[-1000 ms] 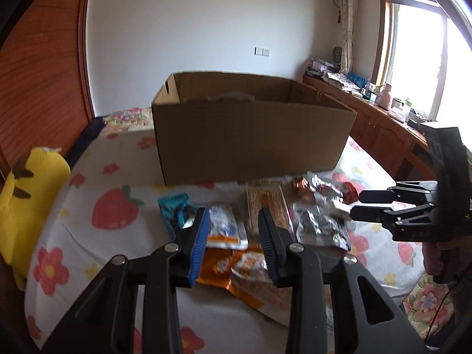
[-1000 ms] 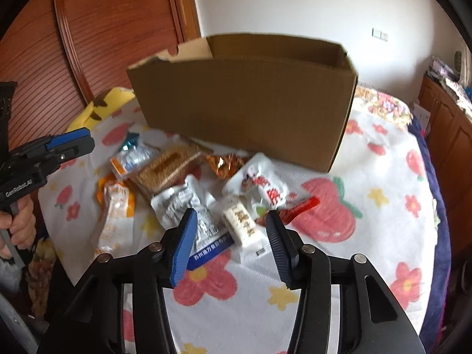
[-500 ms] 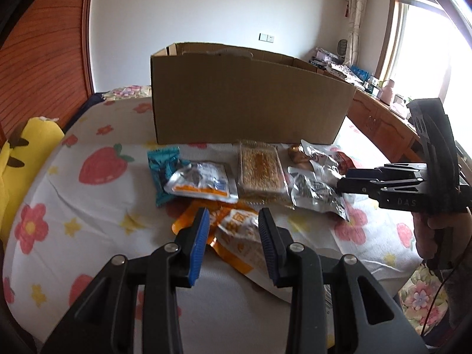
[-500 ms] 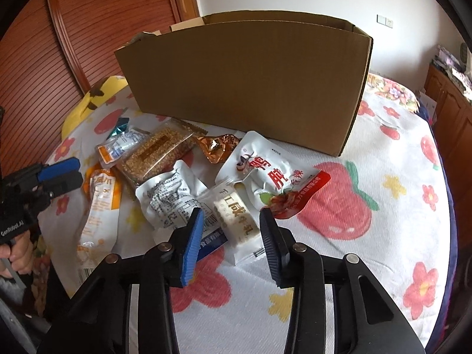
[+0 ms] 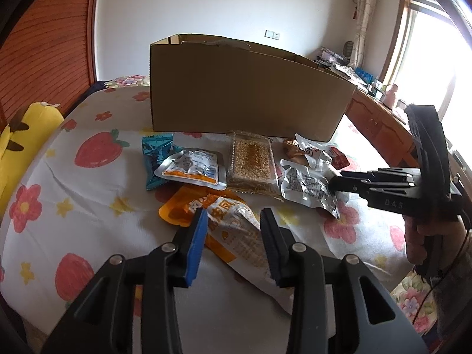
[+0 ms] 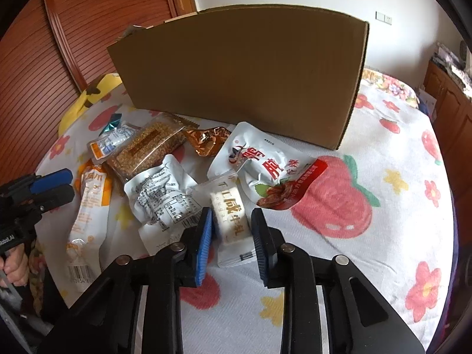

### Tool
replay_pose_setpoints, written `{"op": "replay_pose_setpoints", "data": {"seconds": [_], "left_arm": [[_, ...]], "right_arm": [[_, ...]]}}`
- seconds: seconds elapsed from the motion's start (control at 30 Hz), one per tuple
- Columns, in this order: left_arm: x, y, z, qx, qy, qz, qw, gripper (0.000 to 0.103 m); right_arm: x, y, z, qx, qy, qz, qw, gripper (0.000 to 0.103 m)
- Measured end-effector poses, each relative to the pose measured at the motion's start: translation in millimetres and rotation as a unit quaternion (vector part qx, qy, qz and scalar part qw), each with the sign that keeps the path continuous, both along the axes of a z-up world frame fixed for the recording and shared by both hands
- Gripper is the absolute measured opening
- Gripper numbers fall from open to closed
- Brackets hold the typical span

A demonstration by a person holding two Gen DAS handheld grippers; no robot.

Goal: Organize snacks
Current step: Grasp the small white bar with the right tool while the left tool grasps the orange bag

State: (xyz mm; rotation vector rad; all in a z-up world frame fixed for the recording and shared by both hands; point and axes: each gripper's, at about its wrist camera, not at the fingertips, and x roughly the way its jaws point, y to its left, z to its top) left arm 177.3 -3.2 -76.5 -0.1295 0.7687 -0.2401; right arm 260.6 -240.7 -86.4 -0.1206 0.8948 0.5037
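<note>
My right gripper (image 6: 232,211), seen from its own wrist. The jaws have just been closing and now stand narrow. The blue pads meet the long sides of a small white rectangular nougat packet (image 6: 227,203), which still lies flat on the strawberry-and-flower printed cloth (image 6: 368,236). The packet has dark lettering on its face and a barcode at the near end.

Just left of it, touching, is a crinkled silver-white pouch with fine black print (image 6: 160,194). Behind and to the right, a white-and-red pouch with large red characters (image 6: 265,171) overlaps the nougat's far end. Further back are a crumpled copper foil wrapper (image 6: 206,138) and a clear pack of golden sesame slab (image 6: 147,150). Behind all of these stands the tall brown cardboard box (image 6: 242,73), its inside hidden from here.

My left gripper (image 5: 234,211). The jaws are moderately apart and have just eased a little wider. They straddle a long orange-and-white pouch (image 5: 233,227) lying on the cloth, and the pads do not press it.

Only the left view shows:
- a teal foil wrapper (image 5: 155,153), almost whole
- the silver pouch with an orange band (image 5: 191,166) resting on it
- a yellow plush toy (image 5: 26,129) at the bed's edge
- my hand (image 5: 419,236) on the right tool

The nougat is hidden there behind the right fingers. Only the right view shows its grip.
</note>
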Motion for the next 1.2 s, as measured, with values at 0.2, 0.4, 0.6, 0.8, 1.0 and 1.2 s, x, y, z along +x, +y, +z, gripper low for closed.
{"op": "replay_pose_setpoints", "data": {"seconds": [0.2,0.4,0.6,0.8,1.0,1.2], "left_arm": [[-1,-4,-1,0.011,0.003,0.016,0.9998,0.038],[3,-10,-4,0.029,0.015,0.037,0.9988,0.038],[10,-17,-7,0.031,0.032,0.059,0.9972,0.039],[15,-23,-13,0.039,0.047,0.072,0.9955,0.044],[15,-36,-21,0.075,0.038,0.076,0.9936,0.054],[13,-42,-27,0.090,0.039,0.080,0.9920,0.066]], "right_arm": [[-17,-6,5,0.006,-0.019,-0.001,1.000,0.023],[-35,-10,5,-0.004,-0.040,-0.007,0.999,0.022],[-39,-15,-3,-0.001,-0.037,-0.013,0.999,0.022],[-37,-17,-5,0.004,-0.038,-0.018,0.999,0.022],[-39,-12,-6,-0.013,-0.048,-0.015,0.999,0.022],[-41,-10,-7,-0.020,-0.054,-0.016,0.998,0.021]]}}
